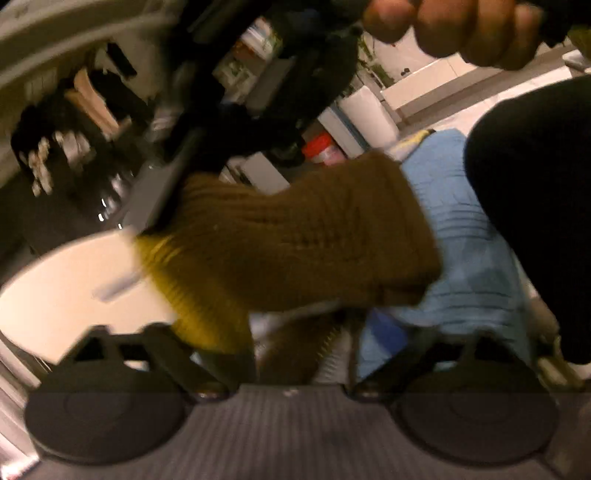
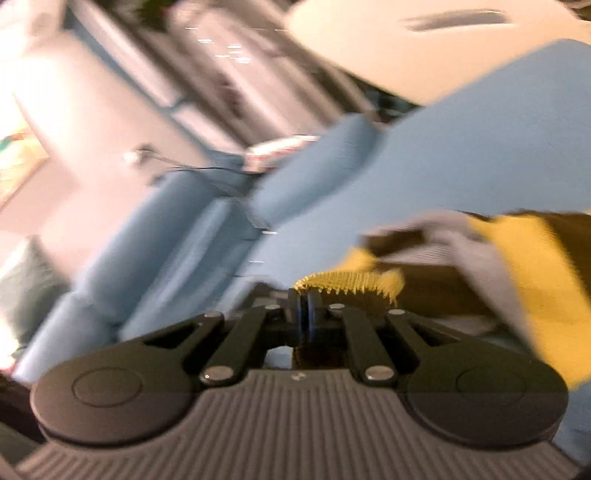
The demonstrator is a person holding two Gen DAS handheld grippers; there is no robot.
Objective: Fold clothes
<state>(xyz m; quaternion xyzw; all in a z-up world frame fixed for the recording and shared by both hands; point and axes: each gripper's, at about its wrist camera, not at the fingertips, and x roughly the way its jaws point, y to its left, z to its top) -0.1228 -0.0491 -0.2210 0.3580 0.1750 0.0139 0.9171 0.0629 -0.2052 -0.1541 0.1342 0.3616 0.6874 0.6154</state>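
A mustard-brown knitted sweater [image 1: 295,236] hangs stretched across the middle of the blurred left wrist view. Its lower edge drops between the jaws of my left gripper [image 1: 291,354]; blur hides whether the pads press on it. The right gripper [image 1: 155,218] reaches in from above, held by a hand [image 1: 454,29], and pinches the sweater's upper left corner. In the right wrist view my right gripper [image 2: 307,295] is shut, with the sweater's ribbed yellow edge [image 2: 347,282] caught between its fingertips.
A light blue cloth [image 1: 465,240] lies behind the sweater. A person's black sleeve [image 1: 535,184] fills the right side. A round white table [image 1: 70,291] is at the left. A blue sofa [image 2: 166,240] stands beyond the right gripper.
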